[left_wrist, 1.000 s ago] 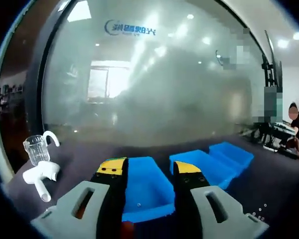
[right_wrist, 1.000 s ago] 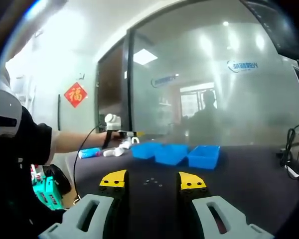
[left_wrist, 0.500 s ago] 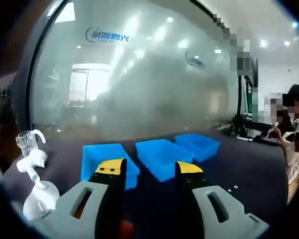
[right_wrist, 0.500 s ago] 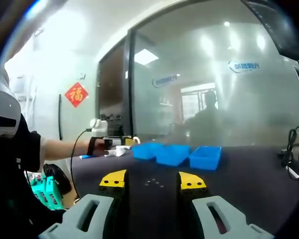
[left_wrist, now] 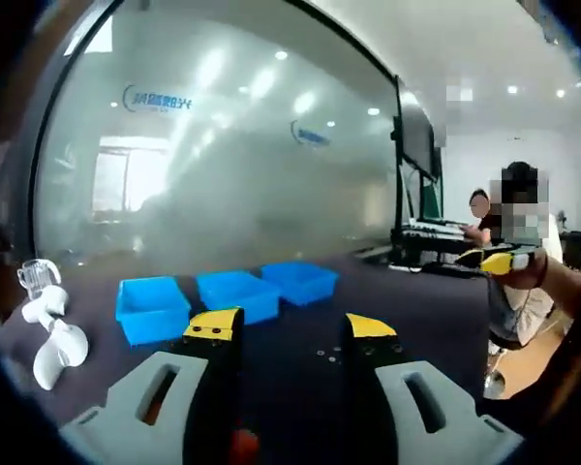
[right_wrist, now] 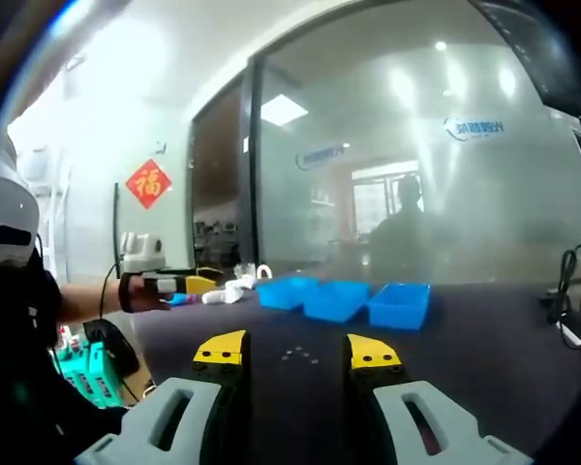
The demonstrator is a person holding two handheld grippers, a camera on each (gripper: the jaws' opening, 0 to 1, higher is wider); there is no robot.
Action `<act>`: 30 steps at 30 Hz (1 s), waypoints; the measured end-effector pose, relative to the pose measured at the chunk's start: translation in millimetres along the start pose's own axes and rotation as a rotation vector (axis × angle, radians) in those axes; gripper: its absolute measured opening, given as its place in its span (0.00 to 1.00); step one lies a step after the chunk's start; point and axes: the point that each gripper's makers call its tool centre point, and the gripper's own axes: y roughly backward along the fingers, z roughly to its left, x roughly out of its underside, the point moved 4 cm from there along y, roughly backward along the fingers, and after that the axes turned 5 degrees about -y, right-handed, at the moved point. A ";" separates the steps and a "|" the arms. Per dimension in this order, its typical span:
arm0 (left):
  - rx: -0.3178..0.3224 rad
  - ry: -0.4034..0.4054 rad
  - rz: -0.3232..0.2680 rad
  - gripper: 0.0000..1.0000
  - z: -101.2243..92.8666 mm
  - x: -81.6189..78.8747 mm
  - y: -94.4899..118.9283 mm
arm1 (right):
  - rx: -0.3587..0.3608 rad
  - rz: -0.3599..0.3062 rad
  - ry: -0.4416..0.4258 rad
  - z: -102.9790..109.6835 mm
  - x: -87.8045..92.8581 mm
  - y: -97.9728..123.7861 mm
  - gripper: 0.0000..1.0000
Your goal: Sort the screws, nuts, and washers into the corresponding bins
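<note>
Three blue bins stand in a row on the dark table: the left bin (left_wrist: 153, 307), the middle bin (left_wrist: 237, 293) and the right bin (left_wrist: 300, 281). Several small metal parts (left_wrist: 324, 354) lie loose on the table in front of them. My left gripper (left_wrist: 290, 334) is open with nothing between its yellow-tipped fingers, short of the bins. In the right gripper view the same bins (right_wrist: 335, 298) sit beyond the loose parts (right_wrist: 298, 356). My right gripper (right_wrist: 297, 351) is open and empty just before the parts. The left gripper (right_wrist: 179, 284) shows at the left, held in a hand.
A glass cup (left_wrist: 37, 276) and white plastic pieces (left_wrist: 50, 341) lie left of the bins. A frosted glass wall (left_wrist: 223, 174) runs behind the table. A person (left_wrist: 508, 223) sits at the far right. A black cable (right_wrist: 565, 300) lies on the table's right side.
The left gripper has pulled back and swung right, so the bins look smaller and further left in its view. In the right gripper view it has moved left, away from the bins. The right gripper stays still.
</note>
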 end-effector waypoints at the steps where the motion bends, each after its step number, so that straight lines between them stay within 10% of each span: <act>1: 0.018 0.000 0.000 0.40 -3.1 -1.0 4.4 | -0.001 -0.001 -0.002 -0.1 -0.1 -0.4 0.34; 16: 0.090 -0.020 0.039 0.40 -11.3 6.0 51.4 | -0.005 0.002 -0.005 -1.2 2.4 -2.2 0.34; 30: 0.111 0.013 0.200 0.40 -1.8 18.5 32.1 | -0.004 0.009 -0.009 -1.1 6.5 -2.4 0.34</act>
